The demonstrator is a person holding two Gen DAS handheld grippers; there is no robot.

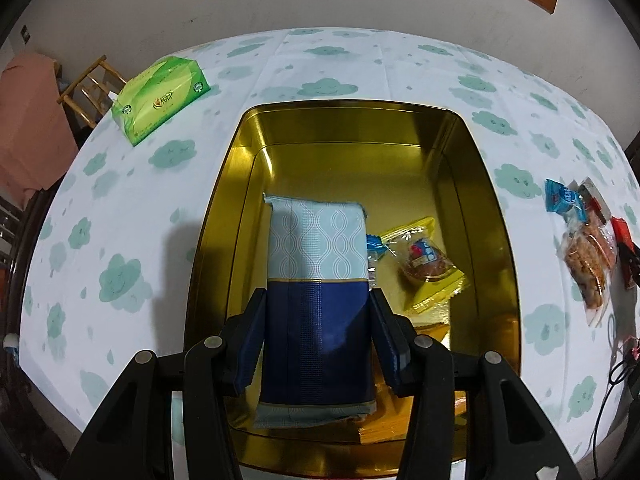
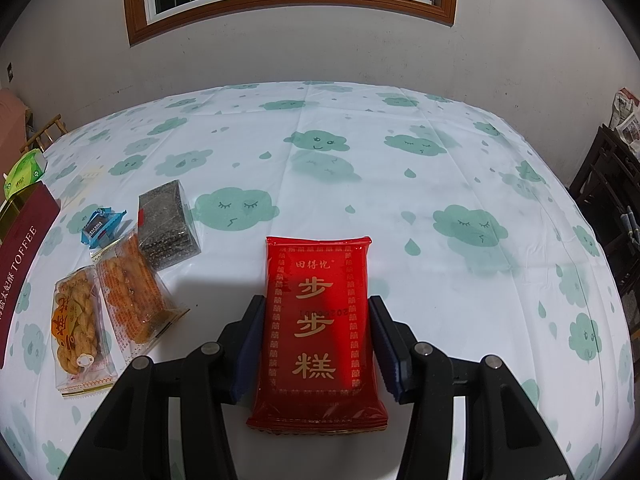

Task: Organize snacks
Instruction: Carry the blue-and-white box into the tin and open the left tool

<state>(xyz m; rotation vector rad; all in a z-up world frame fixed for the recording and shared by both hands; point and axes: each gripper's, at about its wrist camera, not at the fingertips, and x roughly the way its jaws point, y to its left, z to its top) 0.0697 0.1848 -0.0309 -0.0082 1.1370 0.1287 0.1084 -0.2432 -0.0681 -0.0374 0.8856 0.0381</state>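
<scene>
My left gripper (image 1: pixel 318 300) is shut on a blue and light-blue snack packet (image 1: pixel 316 280) and holds it over the open gold tin (image 1: pixel 492 208). In the tin lie a yellow-wrapped cake (image 1: pixel 428 264) and a small blue sweet (image 1: pixel 376 246). My right gripper (image 2: pixel 318 308) is shut on a red snack packet (image 2: pixel 318 320) with gold characters, just above the tablecloth. To its left lie two fried twist packets (image 2: pixel 76 324) (image 2: pixel 130 296), a dark sesame bar pack (image 2: pixel 166 226) and a small blue sweet (image 2: pixel 102 226).
A green tissue box (image 1: pixel 164 100) sits at the table's far left. The tin's maroon toffee side (image 2: pixel 20 260) shows at the left edge of the right wrist view. Loose snacks (image 1: pixel 584 248) lie right of the tin. Chairs stand beyond both table ends.
</scene>
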